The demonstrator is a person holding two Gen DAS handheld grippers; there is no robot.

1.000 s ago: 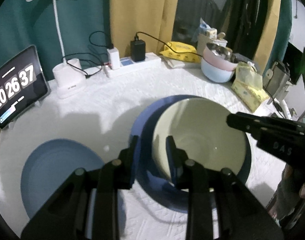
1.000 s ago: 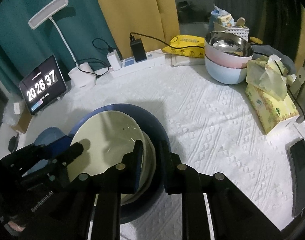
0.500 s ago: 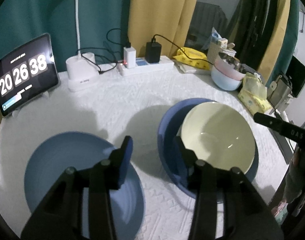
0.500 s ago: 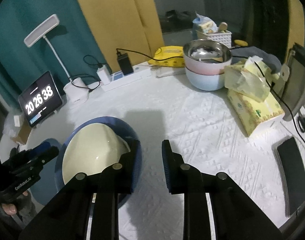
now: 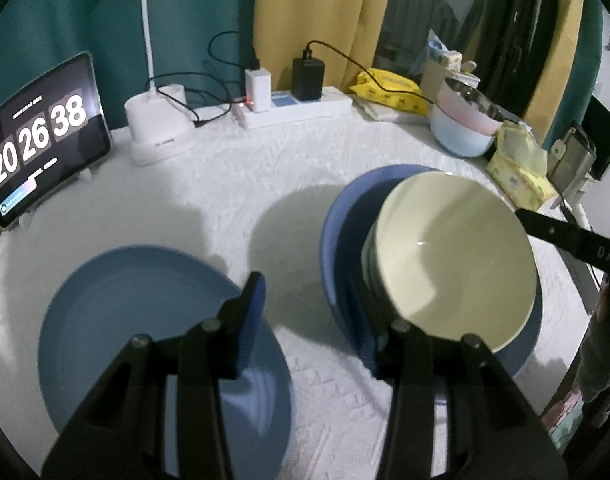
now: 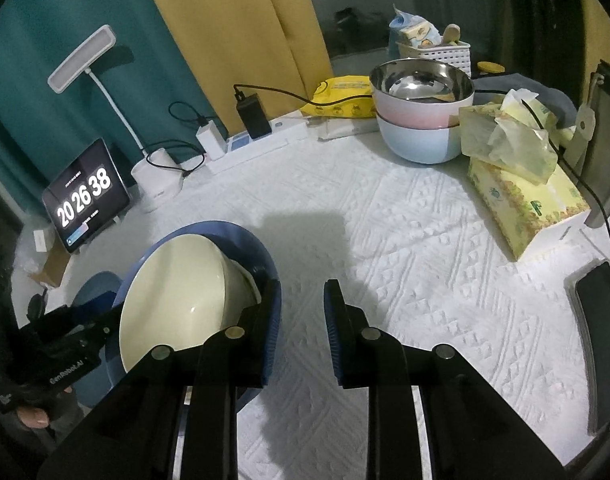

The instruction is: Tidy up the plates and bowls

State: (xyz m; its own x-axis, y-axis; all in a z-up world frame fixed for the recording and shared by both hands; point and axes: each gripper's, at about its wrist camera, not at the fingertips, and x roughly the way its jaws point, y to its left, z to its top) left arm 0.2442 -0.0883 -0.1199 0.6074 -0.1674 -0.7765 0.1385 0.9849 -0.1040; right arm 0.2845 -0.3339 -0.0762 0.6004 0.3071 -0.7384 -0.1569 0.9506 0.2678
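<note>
A cream bowl sits tilted inside a dark blue bowl on the white tablecloth; both also show in the right wrist view, the cream bowl and the blue bowl. A flat blue plate lies to their left. My left gripper is open and empty, above the cloth between the plate and the bowls. My right gripper is open and empty, just right of the bowls, its left finger close to the blue rim.
Stacked pink and light-blue bowls with a steel one on top stand at the back right, beside a tissue box. A power strip, lamp base and clock tablet line the back. A phone lies at the right edge.
Both grippers opened, let go of the cream bowl and pulled back from it. The bowl now rests in the dark blue bowl.
</note>
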